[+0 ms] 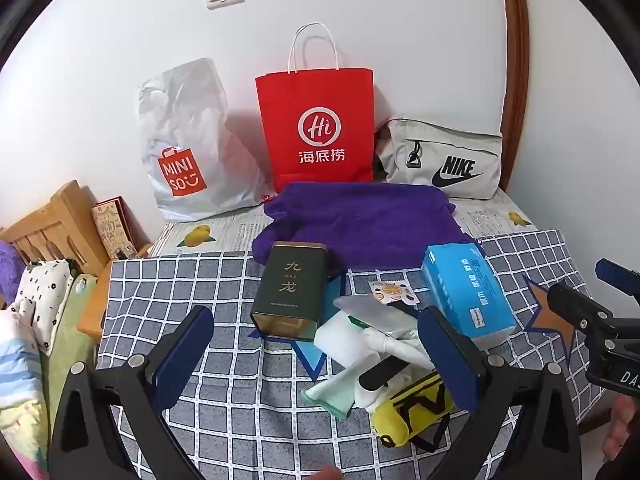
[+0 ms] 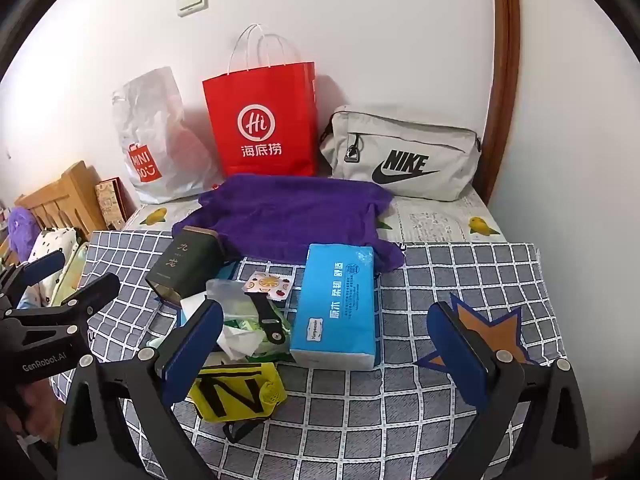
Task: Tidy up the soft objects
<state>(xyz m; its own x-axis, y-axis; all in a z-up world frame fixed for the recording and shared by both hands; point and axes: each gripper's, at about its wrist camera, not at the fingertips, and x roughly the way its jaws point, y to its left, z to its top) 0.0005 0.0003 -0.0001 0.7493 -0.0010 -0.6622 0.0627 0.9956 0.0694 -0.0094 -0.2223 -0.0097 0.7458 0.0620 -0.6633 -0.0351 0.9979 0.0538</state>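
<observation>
A purple towel lies at the back of the checked cloth. A blue tissue pack lies in front of it. A pile of soft items sits at centre: a yellow pouch, a pale green cloth, a white sock or cloth and a plastic bag with green packets. My left gripper is open above the pile, holding nothing. My right gripper is open over the tissue pack's near end, empty.
A dark green tin lies left of the pile. A white Miniso bag, a red paper bag and a grey Nike bag stand against the wall. A wooden bed frame and bedding are left.
</observation>
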